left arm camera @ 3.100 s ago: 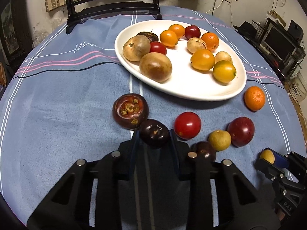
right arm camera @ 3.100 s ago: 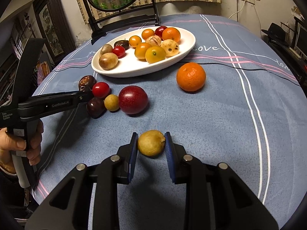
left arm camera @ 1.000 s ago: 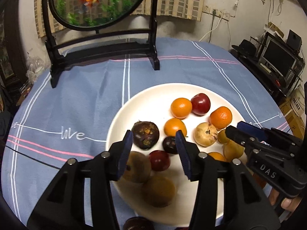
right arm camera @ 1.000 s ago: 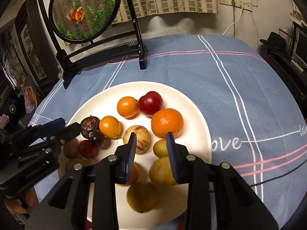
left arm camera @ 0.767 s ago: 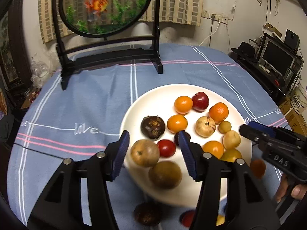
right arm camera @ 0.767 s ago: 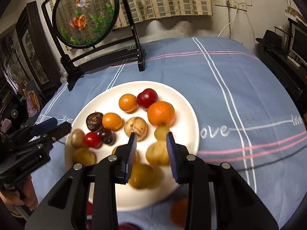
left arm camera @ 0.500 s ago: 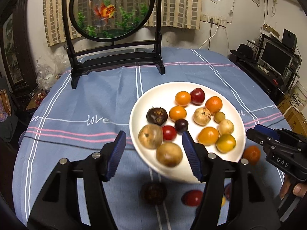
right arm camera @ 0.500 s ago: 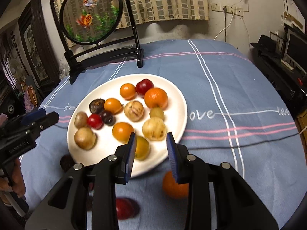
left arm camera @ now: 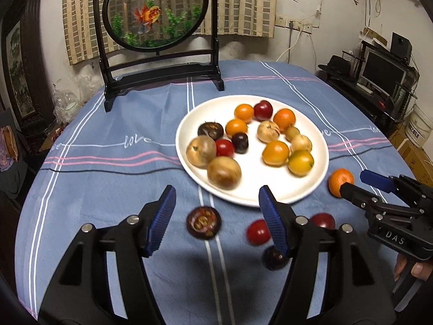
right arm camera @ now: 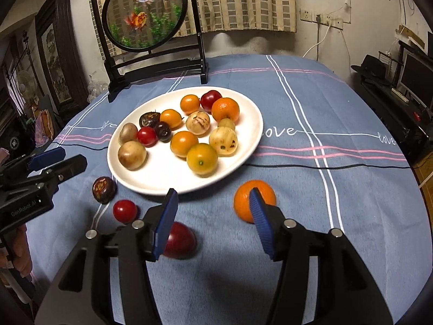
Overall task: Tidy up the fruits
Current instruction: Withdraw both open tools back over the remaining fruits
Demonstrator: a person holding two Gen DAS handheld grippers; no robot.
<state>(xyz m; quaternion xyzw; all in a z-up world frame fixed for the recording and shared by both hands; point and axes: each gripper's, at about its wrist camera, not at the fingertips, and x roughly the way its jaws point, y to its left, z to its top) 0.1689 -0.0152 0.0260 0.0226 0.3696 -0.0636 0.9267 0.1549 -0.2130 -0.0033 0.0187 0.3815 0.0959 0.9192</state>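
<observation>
Both grippers, jaws just opened and empty, face loose fruit near the white plate [right arm camera: 251, 146]: right gripper [right arm camera: 211, 216] should straddle the orange [right arm camera: 243, 203], left gripper [left arm camera: 216, 216] the dark mangosteen [left arm camera: 203, 222], squeezing gently.

tablecloth [right arm camera: 338, 103]: is showing the word "love" in white.
right gripper [left arm camera: 354, 184]: is showing "DAS".
left gripper [right arm camera: 58, 159]: is showing "GenRobot.AI".

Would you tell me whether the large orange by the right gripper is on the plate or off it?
Off it: the large orange sits on the blue tablecloth just outside the white plate.
</observation>
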